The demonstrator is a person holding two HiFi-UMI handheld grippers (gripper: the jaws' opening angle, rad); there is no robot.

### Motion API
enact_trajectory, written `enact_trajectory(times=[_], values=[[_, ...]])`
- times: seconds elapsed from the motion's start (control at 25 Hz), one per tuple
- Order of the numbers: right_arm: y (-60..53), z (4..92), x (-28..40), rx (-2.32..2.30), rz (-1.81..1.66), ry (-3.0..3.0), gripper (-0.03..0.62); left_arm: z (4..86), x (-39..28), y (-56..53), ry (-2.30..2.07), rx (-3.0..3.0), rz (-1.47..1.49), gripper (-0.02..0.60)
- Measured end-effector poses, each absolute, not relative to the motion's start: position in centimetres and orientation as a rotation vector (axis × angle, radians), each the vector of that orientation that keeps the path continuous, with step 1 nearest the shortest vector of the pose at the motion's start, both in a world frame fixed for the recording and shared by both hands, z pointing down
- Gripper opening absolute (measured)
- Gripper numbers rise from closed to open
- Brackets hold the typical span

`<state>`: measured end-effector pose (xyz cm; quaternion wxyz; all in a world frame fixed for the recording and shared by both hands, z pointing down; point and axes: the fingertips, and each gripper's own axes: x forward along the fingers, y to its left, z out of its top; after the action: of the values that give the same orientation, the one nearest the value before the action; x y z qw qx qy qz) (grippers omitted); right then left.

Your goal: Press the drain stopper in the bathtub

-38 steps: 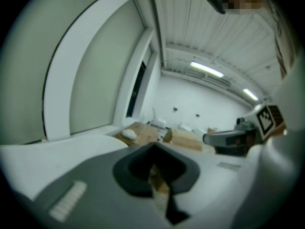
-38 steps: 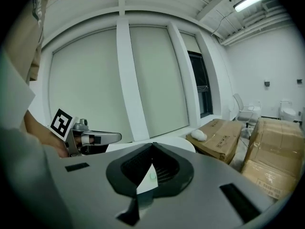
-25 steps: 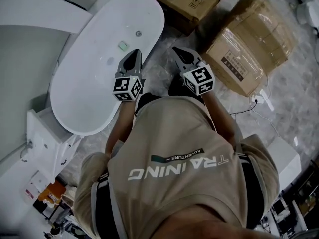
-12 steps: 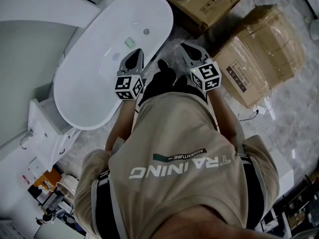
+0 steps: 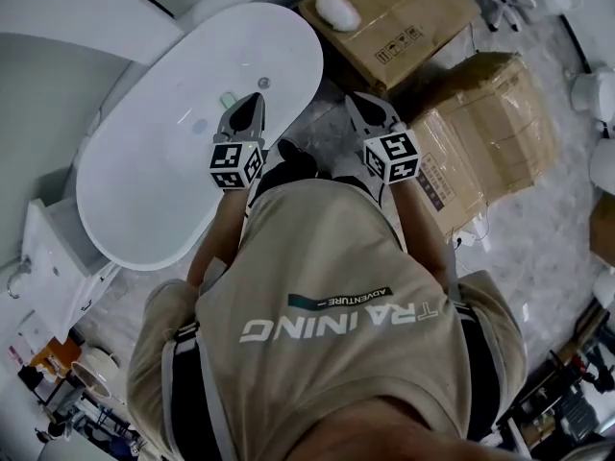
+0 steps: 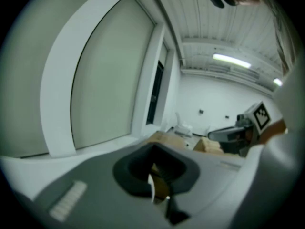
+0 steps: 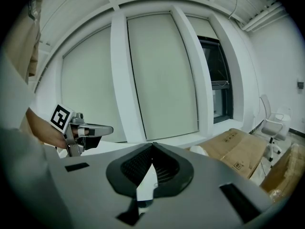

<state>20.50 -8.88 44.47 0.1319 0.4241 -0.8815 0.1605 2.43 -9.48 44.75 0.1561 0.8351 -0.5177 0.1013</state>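
Crowding marbled floor [image 5: 538, 209]: bathtub [image 5: 154, 190], cardboard boxes [image 5: 404, 12]; left gripper [image 5: 253, 98], right gripper [image 5: 353, 96], jaws clenched empty.

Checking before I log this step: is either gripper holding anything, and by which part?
Nothing is held. The left gripper and the right gripper both have their jaws closed together with nothing between them.

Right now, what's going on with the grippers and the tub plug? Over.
Left gripper and right gripper shut, empty. Left over the bathtub, short of drain stopper; right beside the tub. Nothing blocking the stopper.
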Motion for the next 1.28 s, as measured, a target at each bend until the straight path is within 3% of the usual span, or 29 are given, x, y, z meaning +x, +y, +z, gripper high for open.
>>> enact_trajectory(times=[0.6,1.28], values=[[-18.1,45.3,8.1,0.873,0.403,-2.581,0.008,48.2,-9.5,-12.8,-1.740,2.088,0.219,0.002],[-30.3,50.1,4.0,0.354,0.367,-2.583,0.009,50.4,-10.5,-20.7,-1.984,1.692,0.292,0.002]])
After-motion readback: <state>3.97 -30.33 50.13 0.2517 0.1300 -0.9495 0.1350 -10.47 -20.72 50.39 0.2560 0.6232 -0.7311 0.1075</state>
